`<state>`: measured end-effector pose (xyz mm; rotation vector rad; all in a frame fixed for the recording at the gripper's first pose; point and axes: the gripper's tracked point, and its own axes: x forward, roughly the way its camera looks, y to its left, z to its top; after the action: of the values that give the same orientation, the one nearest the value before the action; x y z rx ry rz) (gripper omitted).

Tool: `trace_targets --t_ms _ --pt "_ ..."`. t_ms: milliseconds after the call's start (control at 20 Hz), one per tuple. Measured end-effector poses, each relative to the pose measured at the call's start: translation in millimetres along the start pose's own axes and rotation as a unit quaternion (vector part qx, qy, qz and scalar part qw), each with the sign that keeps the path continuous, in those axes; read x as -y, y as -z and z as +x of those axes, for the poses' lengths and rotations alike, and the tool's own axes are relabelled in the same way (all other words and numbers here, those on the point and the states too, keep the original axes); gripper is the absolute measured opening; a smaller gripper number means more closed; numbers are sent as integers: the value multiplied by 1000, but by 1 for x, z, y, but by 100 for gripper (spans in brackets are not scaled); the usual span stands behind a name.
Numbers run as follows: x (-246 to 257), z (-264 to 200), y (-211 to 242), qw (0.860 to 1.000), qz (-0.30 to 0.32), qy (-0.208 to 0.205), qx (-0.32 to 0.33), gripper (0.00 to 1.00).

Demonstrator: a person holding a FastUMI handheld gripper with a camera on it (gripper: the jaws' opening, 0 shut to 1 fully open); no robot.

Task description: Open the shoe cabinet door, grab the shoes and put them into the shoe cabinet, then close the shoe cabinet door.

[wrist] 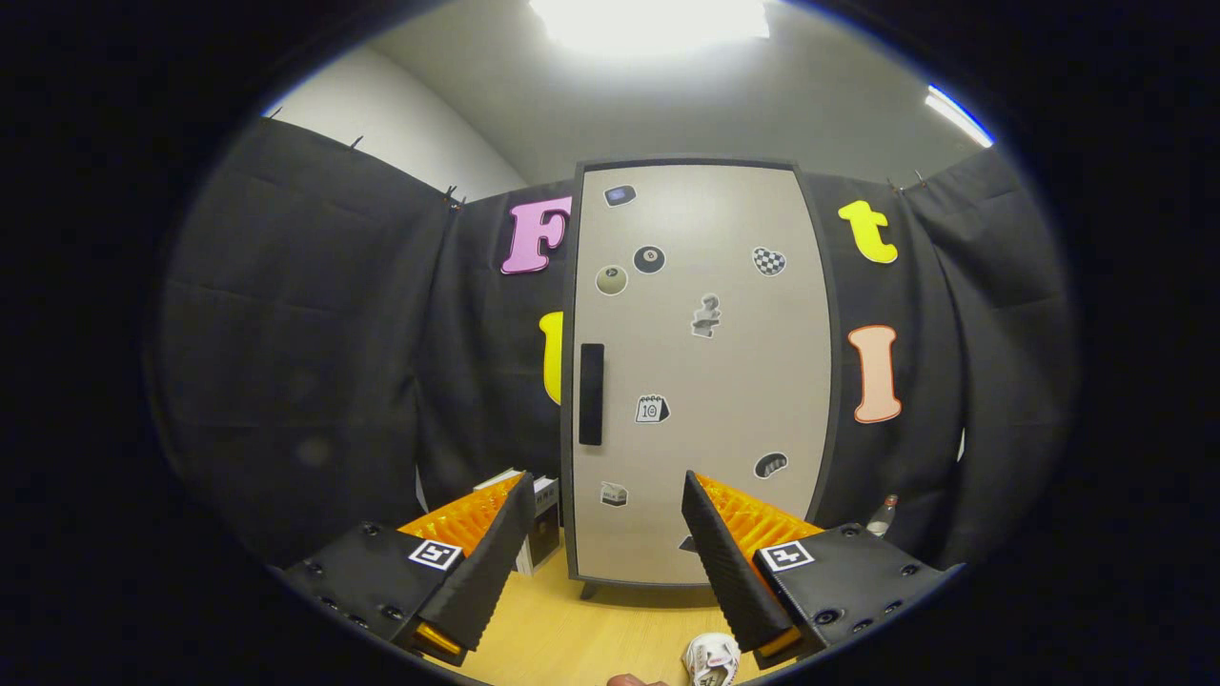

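Shoe cabinet point(701, 372) stands upright on the wooden bench point(591, 634) just beyond the tongs point(606, 505), against the black cloth wall. Its pale door point(734, 381) is closed inside a dark frame, with a black vertical handle point(591, 393) along the door's left edge. Stickers dot the door: a black eight-ball marked "8" point(649, 258), a pale ball beside it point(611, 279), a checkered heart point(768, 260), and a small calendar-like sticker reading "10" point(652, 409); the others are too small to read. The tongs hang released, fingers spread wide apart with nothing between them, each finger base carrying a square black-and-white marker. A white shoe point(711, 659) lies on the bench close under the right finger. Small boxes point(543, 519) sit beside the cabinet's left foot, behind the left finger, and a small bottle point(883, 515) stands to the cabinet's right.
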<state>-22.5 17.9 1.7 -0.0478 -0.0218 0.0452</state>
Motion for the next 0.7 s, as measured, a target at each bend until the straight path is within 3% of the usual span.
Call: trace_targets --t_ms 700 --pt "-4 25 -16 1000 -21 -4 -8 97"
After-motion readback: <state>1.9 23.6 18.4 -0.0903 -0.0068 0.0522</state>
